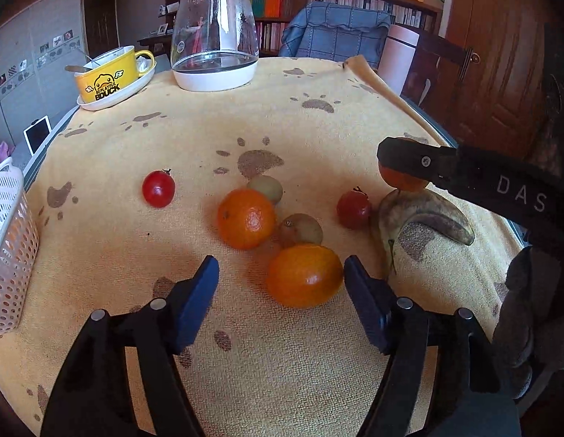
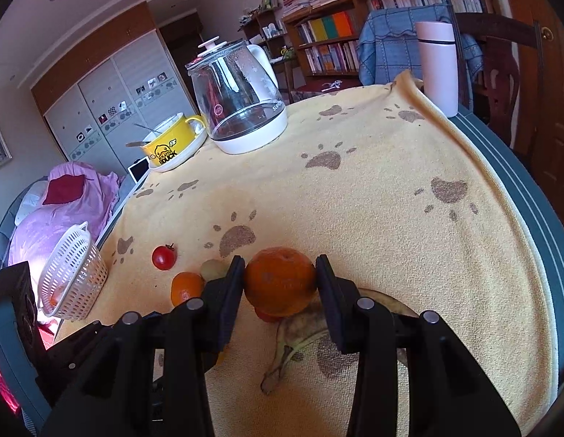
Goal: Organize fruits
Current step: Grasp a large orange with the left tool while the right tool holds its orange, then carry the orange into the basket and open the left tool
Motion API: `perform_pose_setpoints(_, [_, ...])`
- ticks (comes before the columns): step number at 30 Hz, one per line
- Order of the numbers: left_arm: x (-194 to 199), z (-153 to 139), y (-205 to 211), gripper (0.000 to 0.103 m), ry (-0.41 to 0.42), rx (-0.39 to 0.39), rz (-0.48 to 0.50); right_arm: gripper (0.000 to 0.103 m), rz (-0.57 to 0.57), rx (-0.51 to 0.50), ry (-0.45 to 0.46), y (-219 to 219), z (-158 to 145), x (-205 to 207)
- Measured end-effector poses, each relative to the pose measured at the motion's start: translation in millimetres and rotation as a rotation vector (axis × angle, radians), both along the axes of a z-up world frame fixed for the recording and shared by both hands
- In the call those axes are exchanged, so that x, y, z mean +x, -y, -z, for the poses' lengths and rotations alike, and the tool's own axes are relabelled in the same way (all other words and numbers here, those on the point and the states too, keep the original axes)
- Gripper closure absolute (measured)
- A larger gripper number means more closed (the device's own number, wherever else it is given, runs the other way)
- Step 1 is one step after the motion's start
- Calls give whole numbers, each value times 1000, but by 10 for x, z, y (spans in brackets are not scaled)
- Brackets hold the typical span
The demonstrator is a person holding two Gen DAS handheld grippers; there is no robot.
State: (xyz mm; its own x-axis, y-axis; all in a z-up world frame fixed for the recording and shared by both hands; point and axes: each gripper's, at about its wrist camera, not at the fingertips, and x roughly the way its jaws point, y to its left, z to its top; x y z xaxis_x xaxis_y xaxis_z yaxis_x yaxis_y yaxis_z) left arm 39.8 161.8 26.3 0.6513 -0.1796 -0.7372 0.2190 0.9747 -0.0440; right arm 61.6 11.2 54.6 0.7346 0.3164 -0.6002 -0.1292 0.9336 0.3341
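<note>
My right gripper (image 2: 280, 280) is shut on an orange (image 2: 280, 282), held a little above the yellow towel; from the left wrist view the same orange (image 1: 402, 180) shows under that gripper's finger. My left gripper (image 1: 281, 273) is open, its blue pads on either side of a second orange (image 1: 304, 275) that lies on the towel. A third orange (image 1: 245, 217), two greenish kiwis (image 1: 300, 229) (image 1: 266, 187), two red tomatoes (image 1: 158, 188) (image 1: 353, 208) and a browned banana (image 1: 424, 216) lie around it. A white basket (image 2: 72, 273) stands at the left edge.
At the back stand a glass kettle (image 1: 214, 32), a yellow duck mug on a saucer (image 1: 107, 74) and a pink tumbler (image 2: 438, 65). The towel's right edge (image 2: 508, 218) runs along the table border. A chair with a blue cover (image 1: 336, 32) stands behind the table.
</note>
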Motion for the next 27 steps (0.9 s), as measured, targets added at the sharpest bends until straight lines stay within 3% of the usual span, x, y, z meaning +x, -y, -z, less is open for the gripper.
perform_pose_setpoints(6, [53, 114, -28, 41, -42, -25, -1, 62, -10, -9, -3, -37, 29, -6])
perform_pose_setpoints(9, [36, 87, -80, 57, -40, -59, -3, 62, -10, -11, -6, -41, 40, -2])
perform_pose_setpoints(16, [-50, 41, -163, 57, -24, -78, -19, 62, -6, -19, 1, -44, 45, -7])
perform_pose_setpoints(27, [-174, -203, -500, 57, 62, -47, -116, 62, -4, -25, 3, -50, 52, -12])
